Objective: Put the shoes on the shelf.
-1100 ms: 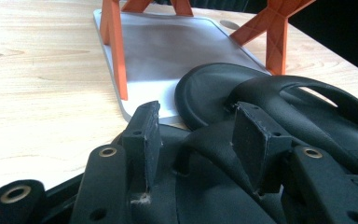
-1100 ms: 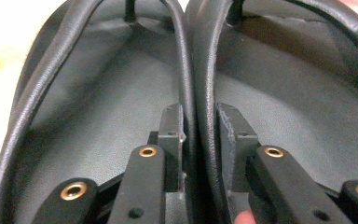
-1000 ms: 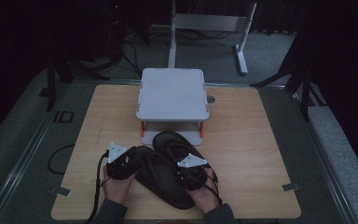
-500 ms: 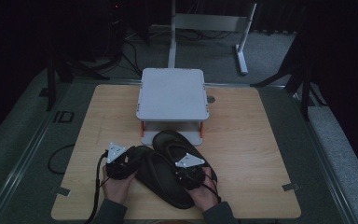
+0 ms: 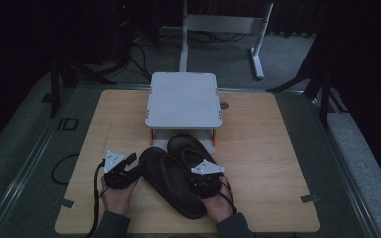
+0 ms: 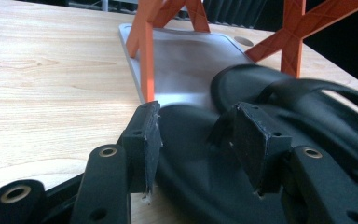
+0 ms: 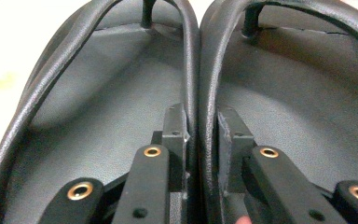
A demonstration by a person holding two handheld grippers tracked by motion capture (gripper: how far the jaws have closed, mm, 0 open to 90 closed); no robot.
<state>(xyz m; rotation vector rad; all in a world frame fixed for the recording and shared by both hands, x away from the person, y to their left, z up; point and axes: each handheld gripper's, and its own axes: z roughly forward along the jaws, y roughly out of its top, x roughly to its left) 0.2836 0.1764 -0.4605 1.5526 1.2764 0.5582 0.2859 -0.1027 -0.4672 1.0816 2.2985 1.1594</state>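
Gripping two black sandals point(image 5: 171, 181) together at once: the right gripper point(image 7: 200, 140) has its jaws pinched narrow on the adjoining straps point(image 7: 196, 70), one strap from each sandal pressed side by side between the pads. Pair lies at the near middle of the tabletop point(image 5: 258, 148), toes angled toward the small white stand point(image 5: 183, 99), the farther sandal point(image 5: 191, 146) with its toe just at the stand's foot.

Left gripper point(image 6: 191, 135) sits at the outer edge of the nearer sandal point(image 6: 205, 182); jaws wide, one pad over bare wood beside the rim, the other above the footbed. No grip there yet.

Step in hand, as I judge it: securing the pair for a lift or shift, likely toward the stand. Next move calls for the left jaws to close on the sandal's rim, or steady it, then both hands to rise together so the straps do not slip free.

Count: two sandals, two grippers, one stand with orange legs point(image 6: 144, 56), one tabletop. Two hands point(image 5: 116, 196), one behind each gripper.
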